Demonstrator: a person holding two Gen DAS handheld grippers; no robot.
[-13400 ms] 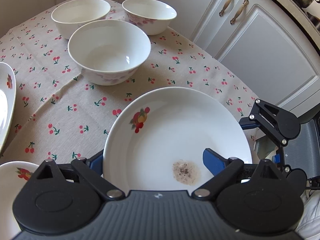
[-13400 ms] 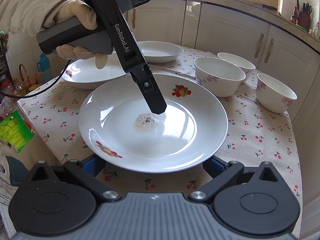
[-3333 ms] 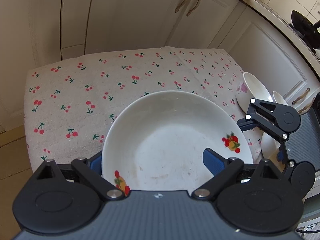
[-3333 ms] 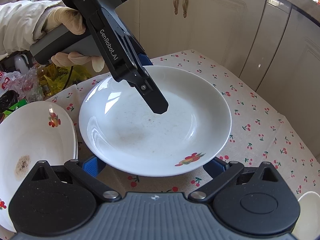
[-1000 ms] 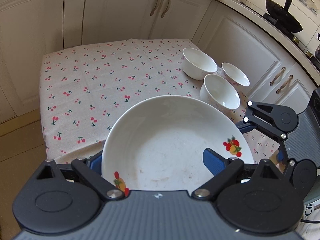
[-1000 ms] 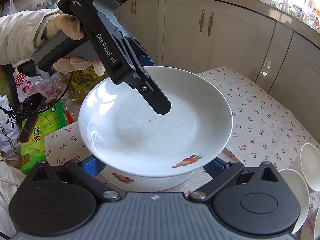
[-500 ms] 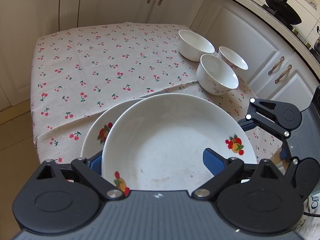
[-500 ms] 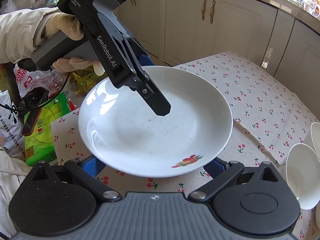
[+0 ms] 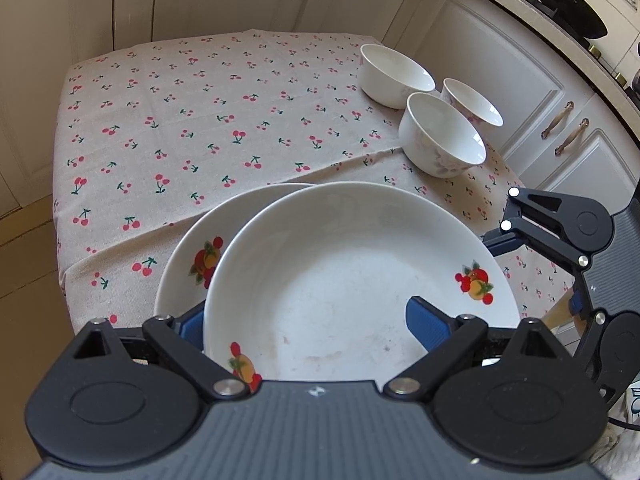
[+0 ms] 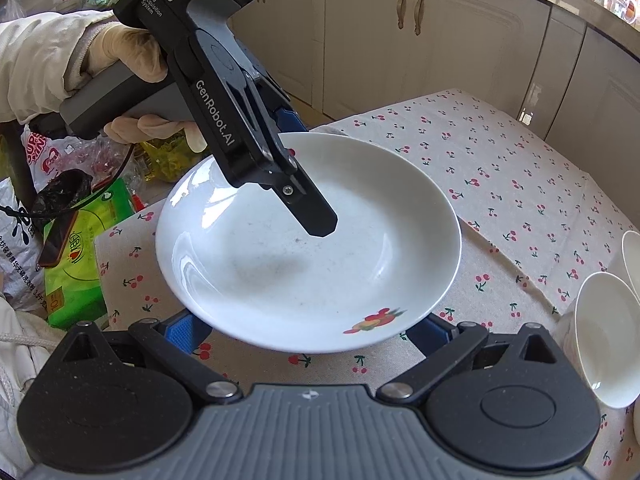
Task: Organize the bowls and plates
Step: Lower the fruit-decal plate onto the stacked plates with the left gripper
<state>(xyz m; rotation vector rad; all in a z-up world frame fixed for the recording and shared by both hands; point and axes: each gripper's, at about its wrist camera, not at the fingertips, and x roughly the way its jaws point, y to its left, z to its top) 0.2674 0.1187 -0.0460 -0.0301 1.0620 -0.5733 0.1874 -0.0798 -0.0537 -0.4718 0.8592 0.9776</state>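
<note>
Plate [image 9: 352, 280], white with fruit decals, sits between both grippers, held above the table [image 9: 168, 128] and overlapping a second plate [image 9: 192, 248] that lies on the cherry-print tablecloth at the table's near edge. Left gripper [image 9: 304, 320]: jaws wide, plate rim between the blue pads; in the right wrist view one finger [image 10: 316, 216] reaches over the rim into the plate's well, the other blue pad goes under the far rim, so it grips the plate edge. Right gripper [image 10: 300, 330]: also spread wide, blue pads at either side of the plate's [image 10: 308, 256] near rim; contact hidden under the plate, so can't tell whether the pads press on it. Gloved hand [image 10: 132, 60] with a pale sleeve holds the left gripper's handle. Faint smudges in the held plate's well. Lower plate peeks out left of the held one, one fruit decal showing. Further back on the right, three white bowls [image 9: 442, 136] cluster close together near the table's right edge. Rest of the cloth is bare. Beyond the table, cream cabinet doors [image 9: 500, 64]. Off the table's left end in the right wrist view: green package [image 10: 80, 256] and plastic bags [image 10: 24, 216].
</note>
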